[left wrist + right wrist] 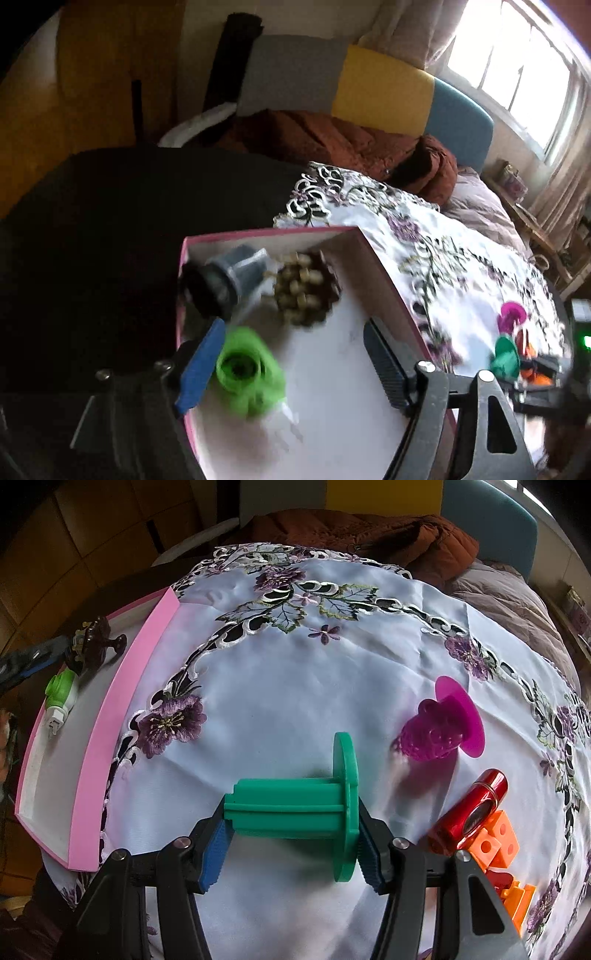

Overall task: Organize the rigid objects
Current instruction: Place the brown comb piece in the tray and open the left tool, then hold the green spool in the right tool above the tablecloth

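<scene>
My right gripper [291, 840] is shut on a green plastic spool [295, 808], held end to end just above the embroidered cloth [295, 672]. My left gripper [291, 365] is open over the pink-walled white tray [384, 273]. A light-green and white gadget [247, 373] lies in the tray beside my left finger, apart from the right one. The tray also holds a dark cylinder [225, 280] and a brown ornament with beige beads [303, 291]. The tray [122, 701] sits at the left in the right wrist view.
A magenta strawberry-shaped piece with a disc [443, 727], a red metallic cylinder [469, 812] and orange blocks [498, 842] lie on the cloth to the right. A sofa with a brown jacket [332, 144] stands behind the table. A black surface [110, 221] lies left of the tray.
</scene>
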